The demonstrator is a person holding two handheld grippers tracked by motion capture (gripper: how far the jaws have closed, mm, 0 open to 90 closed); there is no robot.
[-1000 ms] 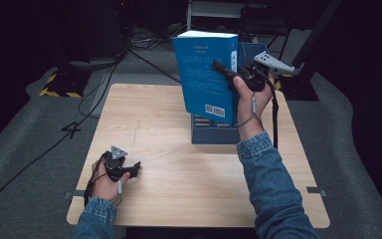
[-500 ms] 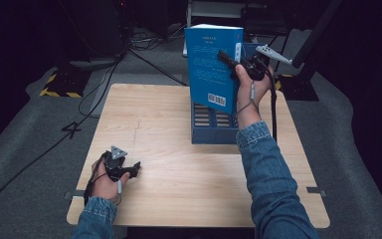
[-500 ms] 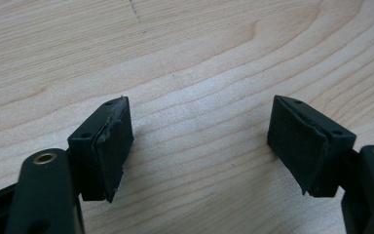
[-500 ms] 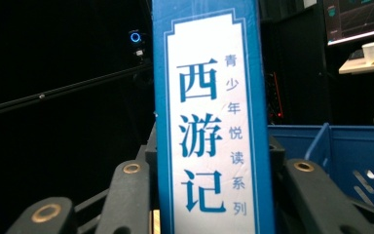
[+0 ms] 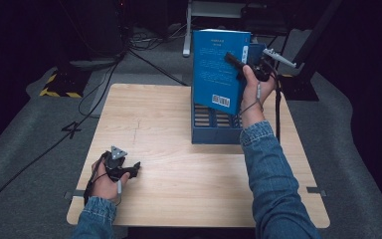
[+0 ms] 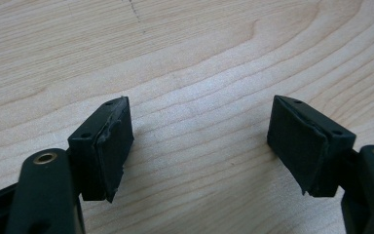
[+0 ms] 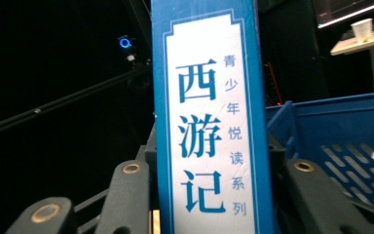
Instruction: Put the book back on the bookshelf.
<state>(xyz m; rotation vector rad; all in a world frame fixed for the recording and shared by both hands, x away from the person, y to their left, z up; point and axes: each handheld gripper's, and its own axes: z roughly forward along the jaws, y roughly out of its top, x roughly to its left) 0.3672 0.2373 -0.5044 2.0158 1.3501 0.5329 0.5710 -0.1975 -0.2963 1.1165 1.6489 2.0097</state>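
Observation:
An upright blue book [image 5: 215, 64], with a barcode on the cover facing me, hangs over the blue slotted crate [image 5: 214, 127] at the table's far right. My right gripper [image 5: 235, 61] is shut on it near the spine edge. In the right gripper view the book's white-labelled spine [image 7: 207, 126] rises between the jaws of my right gripper [image 7: 212, 151], with the crate's wall [image 7: 341, 131] behind. My left gripper [image 5: 132, 169] rests low at the table's near left. Its pads [image 6: 112, 146] stand wide apart in my left gripper [image 6: 199, 141], open over bare wood.
The light wooden table [image 5: 154, 114] stands on grey carpet. Cables [image 5: 104, 74] trail across the floor at the far left beside a yellow-and-black striped block [image 5: 57, 85]. A dark stand [image 5: 311, 55] rises beyond the table's far right corner.
My right hand has carried the book to the right and slightly down, over the crate. The left hand and its gripper have stayed where they were.

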